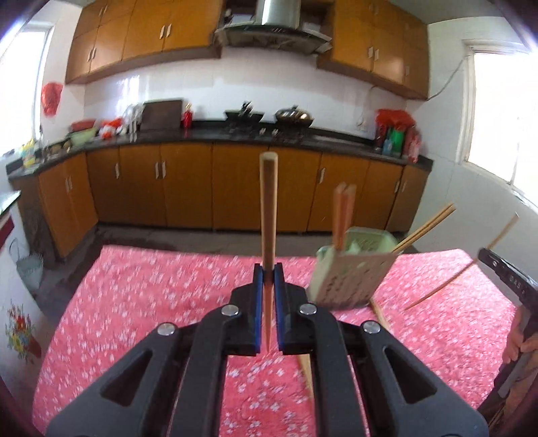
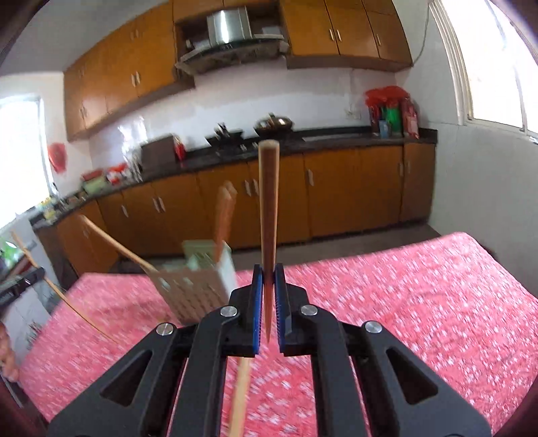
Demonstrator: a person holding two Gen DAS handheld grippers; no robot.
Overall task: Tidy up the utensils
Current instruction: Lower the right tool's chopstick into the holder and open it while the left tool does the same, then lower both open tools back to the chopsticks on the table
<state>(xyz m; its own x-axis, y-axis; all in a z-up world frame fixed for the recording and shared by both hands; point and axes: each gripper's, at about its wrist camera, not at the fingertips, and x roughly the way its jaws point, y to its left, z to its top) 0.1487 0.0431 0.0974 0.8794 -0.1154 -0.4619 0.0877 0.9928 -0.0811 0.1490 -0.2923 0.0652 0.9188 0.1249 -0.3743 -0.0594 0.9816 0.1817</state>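
Daylight is flooding in from the windows (image 1: 504, 117) at the sides of both views, and we are seeing them blow out to pure white. The white wall tiles (image 1: 235, 90) are glaring softly; the cabinet doors (image 2: 353, 30) are carrying pale sheen. Shadows are staying faint and diffuse on the red tablecloth (image 1: 151, 302). Motion blur is smearing the cloth's flower print, worst in the right wrist view, and is softening the utensil holder (image 2: 198, 285) and loose chopsticks (image 1: 433, 215). Fisheye distortion is bowing the counter line, and dark vignetting is eating the corners.
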